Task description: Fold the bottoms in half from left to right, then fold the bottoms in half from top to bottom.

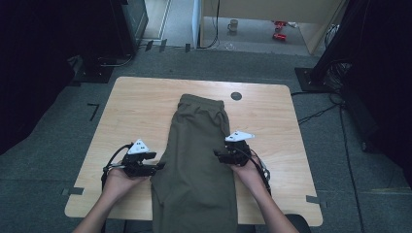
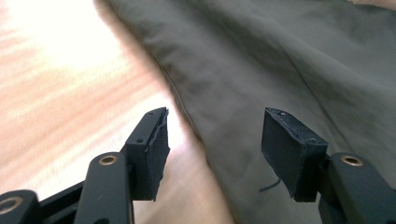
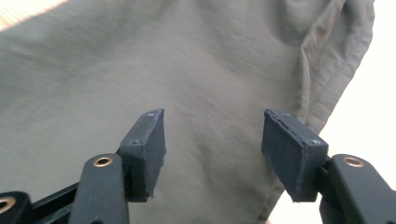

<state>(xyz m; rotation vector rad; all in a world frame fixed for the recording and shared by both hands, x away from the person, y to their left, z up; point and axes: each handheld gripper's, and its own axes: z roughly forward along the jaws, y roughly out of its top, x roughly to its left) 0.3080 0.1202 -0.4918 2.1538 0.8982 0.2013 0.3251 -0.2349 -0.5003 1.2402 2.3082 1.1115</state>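
Olive green trousers lie folded lengthwise down the middle of the wooden table, waistband at the far end, legs hanging over the near edge. My left gripper points right at the cloth's left edge. In the left gripper view its jaws stand open, with the edge of the trousers running between them and nothing pinched. My right gripper points left at the right edge. In the right gripper view it is open just above the fabric, close to a folded hem.
A small dark round disc sits in the table top beyond the waistband. Bare wood lies on both sides of the trousers. On the floor behind stand a mug and red objects; black stands flank the table.
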